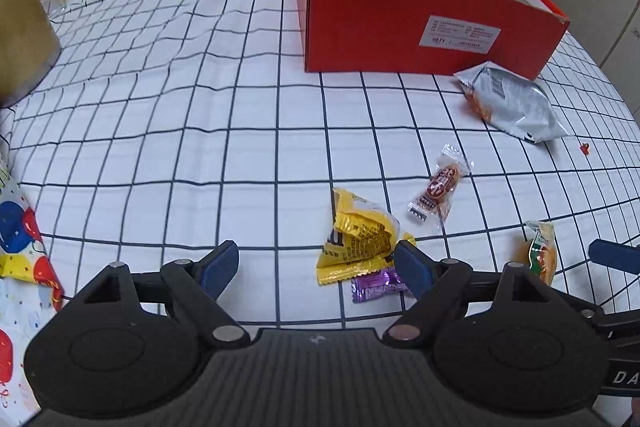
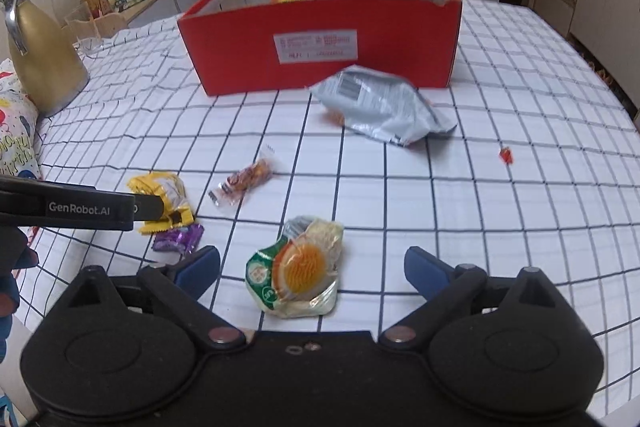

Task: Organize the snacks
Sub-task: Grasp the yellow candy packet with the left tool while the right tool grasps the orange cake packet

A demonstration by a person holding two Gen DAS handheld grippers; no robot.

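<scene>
The left gripper (image 1: pixel 318 263) is wide open and holds nothing; the yellow packet (image 1: pixel 358 243) lies by its right finger. The right gripper (image 2: pixel 312 267) is wide open around the orange-green snack (image 2: pixel 298 269), not gripping. Farther stands the red box (image 2: pixel 320 43).

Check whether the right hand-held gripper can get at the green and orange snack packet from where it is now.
Probably yes. The right hand-held gripper is open, and the green and orange snack packet lies flat on the checked tablecloth between its fingertips, with nothing over it and the other snacks off to the side.
</scene>
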